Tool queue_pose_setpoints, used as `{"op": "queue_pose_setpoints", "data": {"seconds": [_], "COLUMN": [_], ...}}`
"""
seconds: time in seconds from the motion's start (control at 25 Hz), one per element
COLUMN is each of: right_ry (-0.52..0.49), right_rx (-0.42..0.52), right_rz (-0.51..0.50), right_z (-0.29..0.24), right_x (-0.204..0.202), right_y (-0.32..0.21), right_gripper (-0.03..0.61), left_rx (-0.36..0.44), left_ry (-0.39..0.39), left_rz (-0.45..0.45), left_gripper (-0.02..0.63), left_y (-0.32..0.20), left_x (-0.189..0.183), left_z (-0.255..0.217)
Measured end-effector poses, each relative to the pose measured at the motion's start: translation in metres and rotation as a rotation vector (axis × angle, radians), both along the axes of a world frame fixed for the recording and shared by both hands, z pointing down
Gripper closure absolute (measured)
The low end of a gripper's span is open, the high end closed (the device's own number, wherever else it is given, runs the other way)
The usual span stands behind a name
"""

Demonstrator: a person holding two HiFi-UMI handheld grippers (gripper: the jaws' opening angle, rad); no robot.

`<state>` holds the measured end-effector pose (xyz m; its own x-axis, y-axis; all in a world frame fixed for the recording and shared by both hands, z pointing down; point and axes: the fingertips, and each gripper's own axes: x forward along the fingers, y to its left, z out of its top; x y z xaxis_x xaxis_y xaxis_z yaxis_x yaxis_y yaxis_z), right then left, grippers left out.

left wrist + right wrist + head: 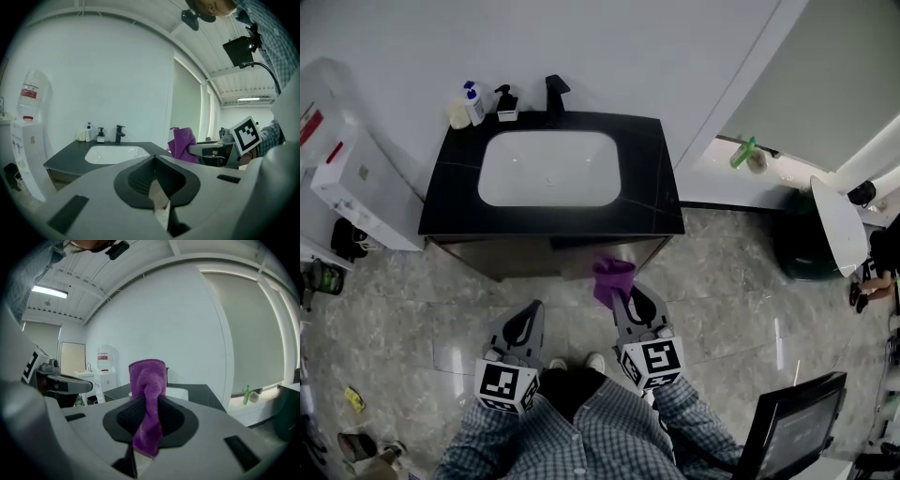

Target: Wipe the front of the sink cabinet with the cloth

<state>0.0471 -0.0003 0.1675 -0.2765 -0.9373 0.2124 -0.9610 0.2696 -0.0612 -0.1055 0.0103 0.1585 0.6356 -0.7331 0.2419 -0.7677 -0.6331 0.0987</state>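
A purple cloth [612, 278] is pinched in my right gripper [630, 302], which is shut on it just short of the sink cabinet front [546, 258]. In the right gripper view the cloth [147, 404] stands up between the jaws and hides part of the counter. My left gripper [525, 324] hangs to the left, shut and holding nothing, a little back from the cabinet. The black countertop [459, 169] carries a white basin [549, 168] and a black tap [555, 93]. In the left gripper view, the cloth [182, 143] shows to the right of the basin [116, 153].
Soap bottles [472, 103] stand at the counter's back left. A white water dispenser [342, 183] stands left of the cabinet. A green bottle [742, 152] sits on a ledge to the right, a dark bin [814, 234] beyond it. Small litter [354, 399] lies on the grey tile floor.
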Motion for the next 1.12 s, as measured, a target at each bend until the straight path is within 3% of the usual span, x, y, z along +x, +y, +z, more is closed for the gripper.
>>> {"op": "queue_pose_setpoints", "data": {"seconds": [0.2,0.52,1.12], "right_ry": [0.044,0.008,0.002], "right_rx": [-0.053,0.028,0.027], "right_rz": [0.004,0.028,0.005], "right_z": [-0.010,-0.016,-0.017], "right_x": [0.011,0.012,0.006], "right_y": [0.016,0.019,0.025], "right_gripper": [0.503,0.503,0.503], "left_rx": [-0.021,0.015,0.026], "left_ry": [0.034,0.014,0.009], "left_rz": [-0.025,0.023,0.021], "left_gripper": [0.603,0.603,0.603], "left_y": [-0.005,-0.009,-0.007], "left_x": [0.007,0.022,0.024], "left_z": [0.004,-0.001,-0.006]}}
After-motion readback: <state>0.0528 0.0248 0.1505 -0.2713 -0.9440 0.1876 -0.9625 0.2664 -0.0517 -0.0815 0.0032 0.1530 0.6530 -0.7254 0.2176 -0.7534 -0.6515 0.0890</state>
